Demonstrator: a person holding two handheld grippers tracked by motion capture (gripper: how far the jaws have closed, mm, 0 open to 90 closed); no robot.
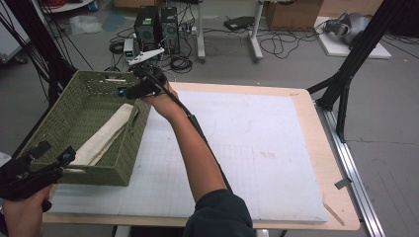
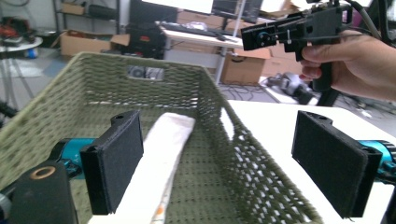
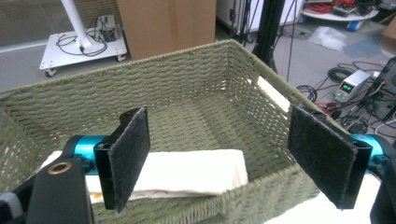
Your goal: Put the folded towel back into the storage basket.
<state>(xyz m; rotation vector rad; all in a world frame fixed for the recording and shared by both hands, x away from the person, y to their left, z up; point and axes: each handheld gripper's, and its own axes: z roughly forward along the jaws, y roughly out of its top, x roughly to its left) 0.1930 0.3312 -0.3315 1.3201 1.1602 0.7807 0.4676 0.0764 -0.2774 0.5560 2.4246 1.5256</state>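
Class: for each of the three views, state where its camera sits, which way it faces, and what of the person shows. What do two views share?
High view: above the table, facing forward and down; both forearms, left tool, right tool.
Left gripper view: on the left tool, looking along the basket.
Right gripper view: on the right tool, looking across it.
Shared: folded cloth inside.

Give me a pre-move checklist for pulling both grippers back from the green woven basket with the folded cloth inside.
1. Folded cream cloth lies on the floor of the green woven basket: ok.
2. Left gripper open, nothing between its fingers: ok.
3. Right gripper open, cloth below and apart from it: ok.
4. Basket upright on the white gridded mat: ok.
5. Right gripper's cable free of the basket rim: cannot tell.
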